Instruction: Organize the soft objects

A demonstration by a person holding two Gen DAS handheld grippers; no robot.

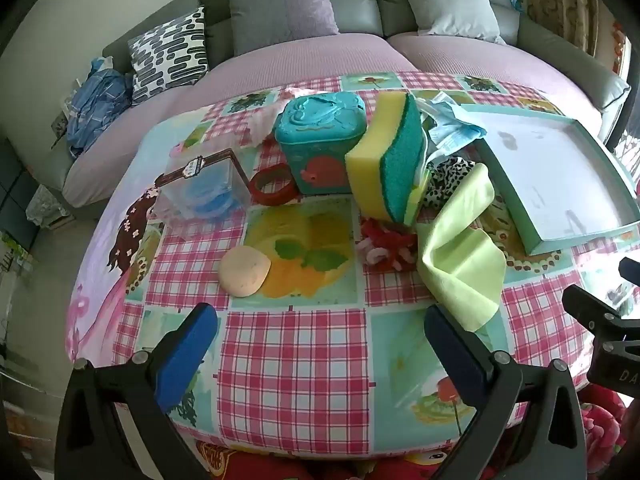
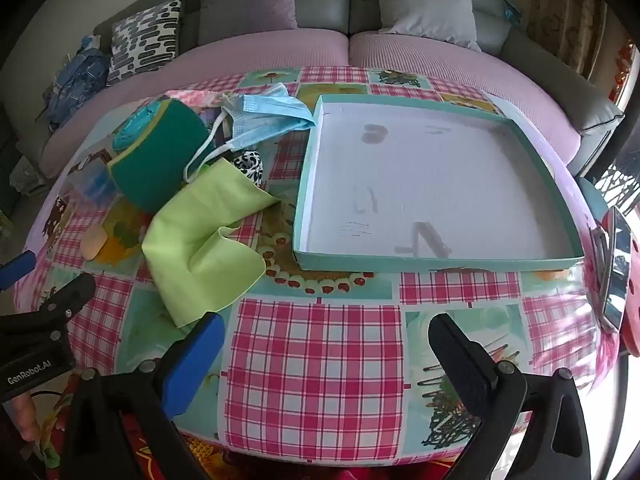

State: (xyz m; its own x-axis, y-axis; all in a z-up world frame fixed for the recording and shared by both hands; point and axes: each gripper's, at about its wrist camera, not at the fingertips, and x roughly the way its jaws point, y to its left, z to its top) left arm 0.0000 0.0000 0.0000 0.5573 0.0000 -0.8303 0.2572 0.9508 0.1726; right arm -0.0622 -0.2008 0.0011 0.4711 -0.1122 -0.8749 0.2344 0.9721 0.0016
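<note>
1. Work has not started yet, I think: the tray (image 2: 436, 258) holds nothing, and all the soft things sit in a heap to its left on the table (image 2: 316, 364).

2. The left gripper (image 1: 320, 332) is wide open and holds nothing. It hangs over the near edge of the table, apart from the heap.

3. The right gripper (image 2: 326, 340) is wide open too, with nothing in it. It hangs just in front of the tray.

4. The cloth (image 2: 204, 236) is the closest soft thing. Its near corner lies just beside the right gripper's blue finger. I would take it first.

5. To grab it well, come down on a raised fold, not on a flat part. A flat part may slip out from between the fingers.

6. Lift slowly. The far end of the cloth goes up into the heap, next to the sponge (image 1: 386, 156) and the spotted fabric (image 2: 250, 164). A fast pull could knock the sponge over, since it leans on the teal tub (image 1: 322, 144).

7. The mask (image 2: 266, 120) has thin loops that may catch on other things, so pick it up by its middle.

8. The red and white fuzzy thing (image 1: 386, 246) and the round puff (image 1: 244, 272) sit nearer the left gripper. That one could take them.

9. Drop each thing flat inside the tray, not on its rim.
</note>
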